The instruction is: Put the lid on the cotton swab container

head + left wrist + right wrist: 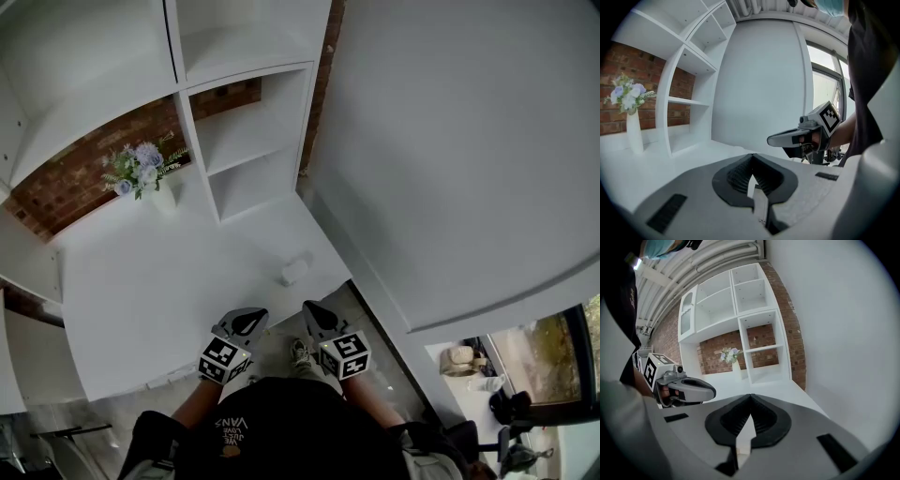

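A small white cotton swab container (292, 273) stands on the white table (159, 291), near its right front part. A pale piece touches its far side; it is too small to tell whether that is the lid. Both grippers hover at the table's front edge, close to the person's body and short of the container. The left gripper (249, 321) (752, 161) is shut with nothing in it. The right gripper (313, 313) (750, 399) is also shut and empty. Each gripper view shows the other gripper alongside it. The container is hidden in both gripper views.
A vase of pale blue and white flowers (141, 171) (629, 101) (730, 355) stands at the table's back left. White open shelving (246, 131) rises behind the table against a brick wall. A large white panel (459, 141) closes off the right side.
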Motion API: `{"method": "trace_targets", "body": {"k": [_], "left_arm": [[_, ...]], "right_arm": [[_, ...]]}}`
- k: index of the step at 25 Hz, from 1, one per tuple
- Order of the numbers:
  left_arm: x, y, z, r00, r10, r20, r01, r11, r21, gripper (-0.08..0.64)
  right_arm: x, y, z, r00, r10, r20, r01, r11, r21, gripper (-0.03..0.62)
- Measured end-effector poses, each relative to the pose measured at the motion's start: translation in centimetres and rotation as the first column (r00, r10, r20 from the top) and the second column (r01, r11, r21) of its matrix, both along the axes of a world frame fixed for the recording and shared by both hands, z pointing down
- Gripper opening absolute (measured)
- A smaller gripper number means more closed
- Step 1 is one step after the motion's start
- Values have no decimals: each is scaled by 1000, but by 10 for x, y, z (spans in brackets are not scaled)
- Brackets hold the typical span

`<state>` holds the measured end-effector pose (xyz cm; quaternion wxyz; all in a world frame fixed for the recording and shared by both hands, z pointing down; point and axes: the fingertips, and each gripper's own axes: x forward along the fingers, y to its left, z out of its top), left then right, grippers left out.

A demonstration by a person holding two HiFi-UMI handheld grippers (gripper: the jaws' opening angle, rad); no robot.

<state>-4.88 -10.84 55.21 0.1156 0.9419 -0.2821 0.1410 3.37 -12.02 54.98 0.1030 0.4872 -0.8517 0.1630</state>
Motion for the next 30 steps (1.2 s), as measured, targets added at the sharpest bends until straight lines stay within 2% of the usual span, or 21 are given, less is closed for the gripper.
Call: {"method": "trace_targets", "body": {"k": [7, 17, 30], "left_arm": [[-27, 32, 4, 1000, 15, 11, -15, 1000, -7, 6], [-47, 71, 10, 999, 48, 16, -48, 999, -5, 6], [-72, 92, 15, 999, 49, 11, -49, 999, -9, 6]], "right_arm": [[-10, 36, -5, 999, 48, 4, -48, 999, 13, 2], [-24, 82, 2, 995, 99, 16, -99, 995, 9, 2], [-41, 106, 6, 993, 118, 25, -118, 993, 6, 0]]}}
